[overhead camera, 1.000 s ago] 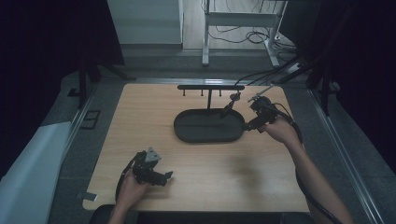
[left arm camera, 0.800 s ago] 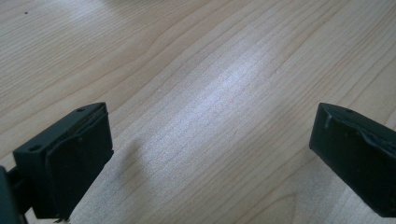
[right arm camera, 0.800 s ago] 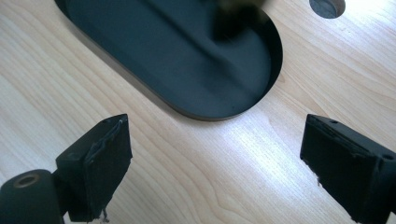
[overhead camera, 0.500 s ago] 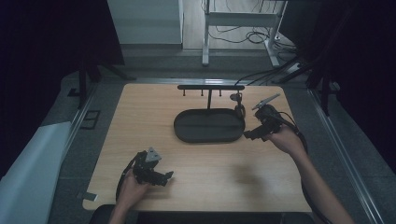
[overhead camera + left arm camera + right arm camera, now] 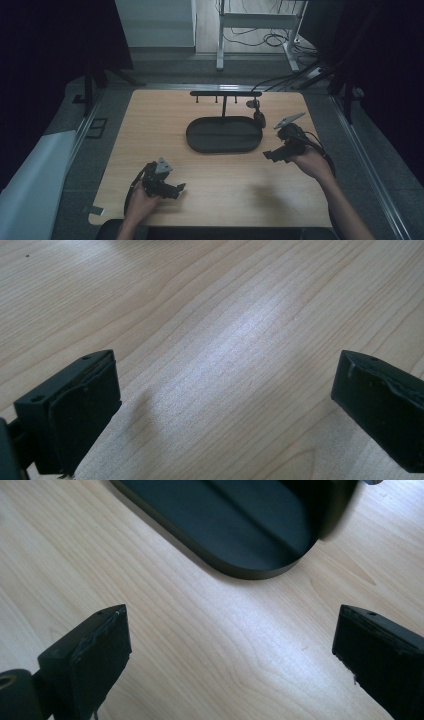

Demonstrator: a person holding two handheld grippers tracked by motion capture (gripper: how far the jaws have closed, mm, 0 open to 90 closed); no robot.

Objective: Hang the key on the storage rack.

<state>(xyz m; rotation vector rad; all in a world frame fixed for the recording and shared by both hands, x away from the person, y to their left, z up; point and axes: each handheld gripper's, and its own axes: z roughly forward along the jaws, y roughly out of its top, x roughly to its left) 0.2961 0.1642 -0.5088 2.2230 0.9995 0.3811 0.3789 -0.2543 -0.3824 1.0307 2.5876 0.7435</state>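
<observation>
1. Biggest thing first: the wooden table (image 5: 210, 200) is bare light wood, mostly free, with dim room around it. Grey floor, a white sheet (image 5: 30, 175) off the left edge, cables (image 5: 270, 37) on the floor at the back.
2. The black oval tray (image 5: 224, 134) sits at the middle-back of the table, nothing visible in it. In the right gripper view its rounded end (image 5: 240, 535) lies just ahead of your jaws.
3. Behind it stands a black rack (image 5: 225, 94) with small pegs, and a small dark utensil (image 5: 258, 116) hangs at its right end, right by the tray's edge.
4. Your right gripper (image 5: 280, 150) hovers beside the tray's right end, jaws wide apart, holding nothing.
5. Your left gripper (image 5: 172, 189) rests near the front-left, jaws also spread, over bare wood.
6. Risks, I'd guess: go for that utensil at a sloppy angle and you could knock the rack or drop it outside the tray. The trailing cable might snag too.
</observation>
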